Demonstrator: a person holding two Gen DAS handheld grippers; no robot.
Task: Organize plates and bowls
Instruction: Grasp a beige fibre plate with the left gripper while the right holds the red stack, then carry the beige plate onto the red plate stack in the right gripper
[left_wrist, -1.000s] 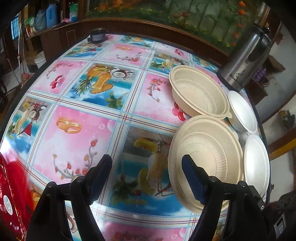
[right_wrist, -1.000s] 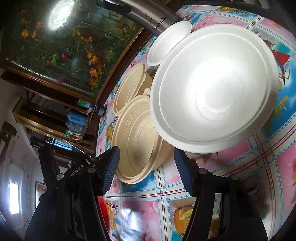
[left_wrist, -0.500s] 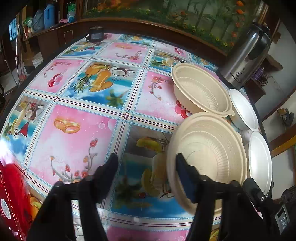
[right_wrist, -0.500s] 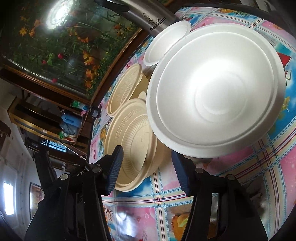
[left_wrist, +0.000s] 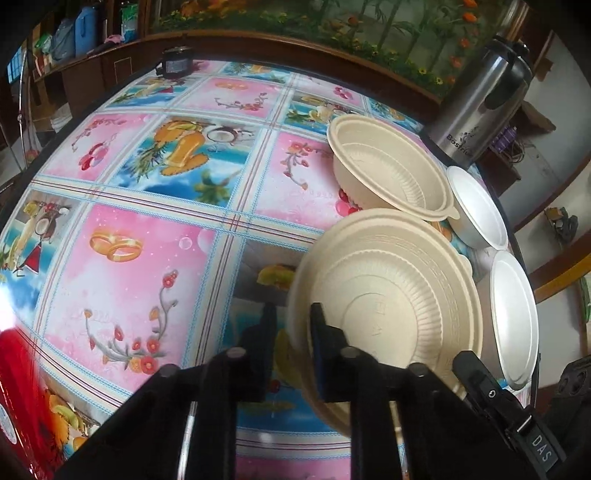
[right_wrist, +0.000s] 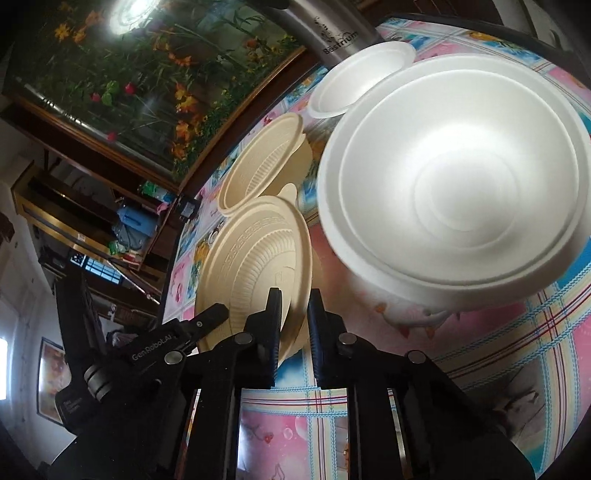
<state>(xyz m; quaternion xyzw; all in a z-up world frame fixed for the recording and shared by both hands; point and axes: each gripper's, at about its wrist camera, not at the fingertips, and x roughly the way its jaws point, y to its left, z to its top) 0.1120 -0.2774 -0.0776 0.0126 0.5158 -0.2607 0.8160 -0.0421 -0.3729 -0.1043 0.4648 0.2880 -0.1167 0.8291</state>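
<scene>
Both grippers — left gripper (left_wrist: 291, 332), right gripper (right_wrist: 293, 317) — are pinching opposite rims of one beige plate (left_wrist: 388, 291), lower right; two beige dishes, two white bowls (left_wrist: 513, 317) are sitting there.

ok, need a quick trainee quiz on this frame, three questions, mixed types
1. True or false: the left hand-held gripper and the right hand-held gripper are both shut on the rim of the same near beige bowl.
2. What stands just behind the small white bowl? A) steel flask B) red mug C) glass jug
3. Fill in: the large bowl to the right of the gripped one is ____ in colour.

Key: 1 true; 2 A; 3 white.
</scene>
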